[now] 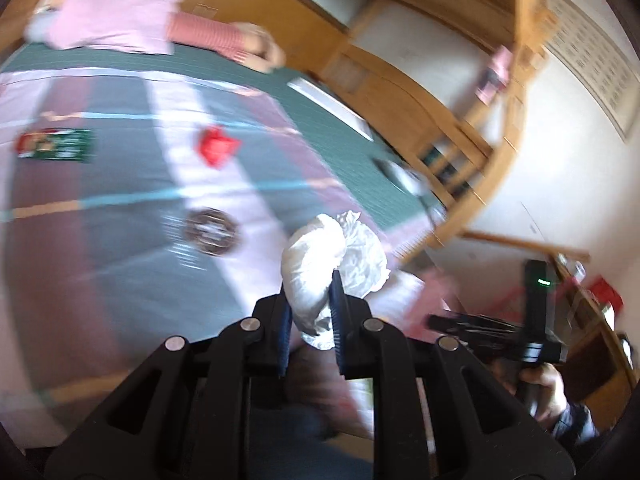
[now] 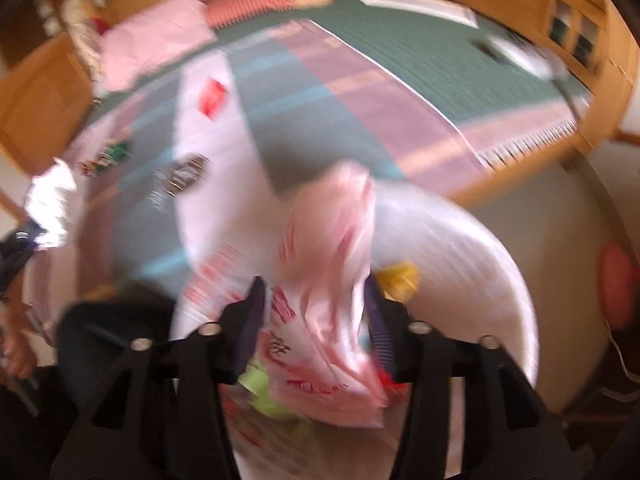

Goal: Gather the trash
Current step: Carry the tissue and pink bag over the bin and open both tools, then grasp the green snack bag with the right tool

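Observation:
In the left wrist view my left gripper point(image 1: 311, 284) is shut on a crumpled white paper ball point(image 1: 332, 248), held above the bed's near edge. A red wrapper point(image 1: 216, 146), a green packet point(image 1: 56, 146) and a round dark wrapper point(image 1: 210, 232) lie on the striped bedspread point(image 1: 120, 208). In the blurred right wrist view my right gripper point(image 2: 315, 282) stands open over a white bin point(image 2: 480, 248). A pink printed plastic bag point(image 2: 328, 248) hangs between its jaws, with a gap at the left pad. Yellow point(image 2: 400, 276) and green trash point(image 2: 264, 392) lie in the bin.
A pink pillow point(image 1: 116, 12) and a striped cushion point(image 1: 204, 36) lie at the bed's far end. A wooden bed frame and shelves point(image 1: 460, 148) run along the right side. A white device with a cable point(image 1: 408, 178) rests on the green blanket. A hand point(image 1: 540, 384) holds the right gripper.

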Available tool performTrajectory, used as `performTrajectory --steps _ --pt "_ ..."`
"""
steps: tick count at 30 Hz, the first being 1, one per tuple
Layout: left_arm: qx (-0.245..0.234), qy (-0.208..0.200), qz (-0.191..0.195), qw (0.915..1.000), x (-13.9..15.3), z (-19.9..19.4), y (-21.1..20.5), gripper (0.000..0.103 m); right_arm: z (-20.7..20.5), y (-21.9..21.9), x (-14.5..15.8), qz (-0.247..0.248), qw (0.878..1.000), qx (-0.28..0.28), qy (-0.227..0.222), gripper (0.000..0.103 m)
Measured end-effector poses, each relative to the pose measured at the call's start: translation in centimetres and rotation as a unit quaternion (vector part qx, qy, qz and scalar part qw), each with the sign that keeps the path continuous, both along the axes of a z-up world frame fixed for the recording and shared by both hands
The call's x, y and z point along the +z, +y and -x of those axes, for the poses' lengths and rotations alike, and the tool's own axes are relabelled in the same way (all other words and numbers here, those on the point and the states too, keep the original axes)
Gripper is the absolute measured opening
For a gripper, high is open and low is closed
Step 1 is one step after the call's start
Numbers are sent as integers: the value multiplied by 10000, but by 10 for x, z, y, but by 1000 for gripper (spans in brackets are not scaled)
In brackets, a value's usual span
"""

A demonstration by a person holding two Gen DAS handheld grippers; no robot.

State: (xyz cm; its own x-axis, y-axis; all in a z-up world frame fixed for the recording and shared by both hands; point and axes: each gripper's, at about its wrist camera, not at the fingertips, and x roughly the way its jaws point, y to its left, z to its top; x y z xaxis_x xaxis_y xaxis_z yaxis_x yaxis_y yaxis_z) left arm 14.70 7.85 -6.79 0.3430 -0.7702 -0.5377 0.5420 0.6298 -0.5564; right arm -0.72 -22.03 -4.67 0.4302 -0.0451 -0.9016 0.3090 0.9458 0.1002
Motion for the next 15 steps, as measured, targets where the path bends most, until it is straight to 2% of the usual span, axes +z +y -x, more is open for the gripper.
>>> performTrajectory --steps 3,5,7,8,9,11,13,15 --pt "-628 -66 -54 9980 2 29 -51 18 26 -37 10 -334 9969 -612 -352 61" --pt "-1030 6 -148 9946 -4 43 -86 18 42 -58 29 -294 9911 -1063 -747 68" --pt "-1409 39 -219 9898 -10 62 -112 18 53 -70 44 -185 9860 -1304 -1019 70" --pt "-1612 49 -288 9865 -15 69 -127 24 58 -75 49 -149 9842 -1370 -1114 71" --pt "-1730 69 -350 9843 -19 74 -138 44 59 -77 52 -145 9833 -1394 -1158 72" --pt "-1797 140 -531 9822 -28 78 -153 71 61 -84 55 -189 9820 -1437 -1210 72" --pt "-1735 113 -623 9828 -29 75 -152 75 59 -85 54 -230 9818 -1449 -1205 72" --pt "-1573 35 -643 9854 -23 63 -136 85 55 -85 51 -228 9823 -1458 -1151 72"
